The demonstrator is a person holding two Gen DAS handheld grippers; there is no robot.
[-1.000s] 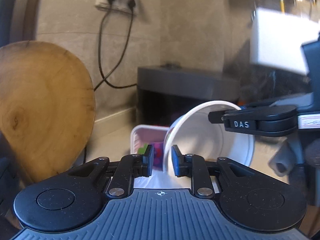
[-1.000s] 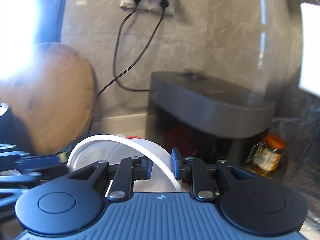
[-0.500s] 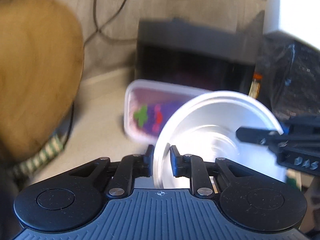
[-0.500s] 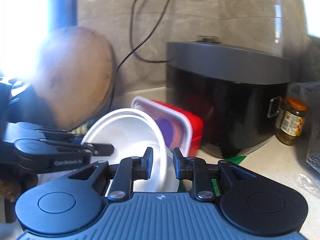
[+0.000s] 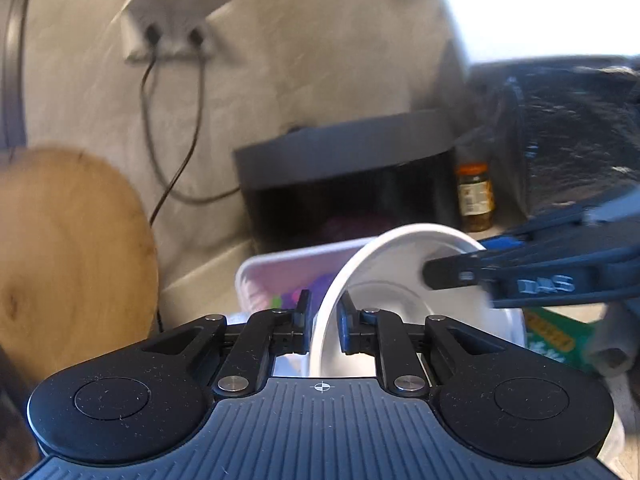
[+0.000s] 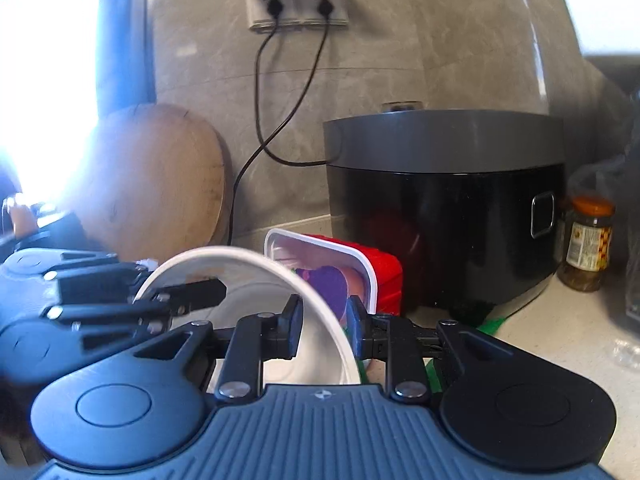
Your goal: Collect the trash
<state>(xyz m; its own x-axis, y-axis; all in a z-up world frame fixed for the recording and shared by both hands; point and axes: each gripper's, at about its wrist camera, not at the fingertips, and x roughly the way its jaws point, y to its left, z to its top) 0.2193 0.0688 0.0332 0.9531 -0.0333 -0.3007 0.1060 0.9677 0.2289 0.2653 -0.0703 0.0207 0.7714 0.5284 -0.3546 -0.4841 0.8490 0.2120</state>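
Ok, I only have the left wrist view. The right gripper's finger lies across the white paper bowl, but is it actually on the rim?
Observer: Yes. In the right wrist view, the right gripper has one finger inside the white paper bowl and one outside, with the rim between them.
Operator: And the white-rimmed plastic tub behind it, I only see the opening.
Observer: Its body is red, and it lies tipped on its side against the black rice cooker.

We are seeing a black rice cooker [image 6: 444, 200] sitting beside a glass jar [image 6: 588, 244], with a wooden board [image 6: 156, 184] leaning against the wall.
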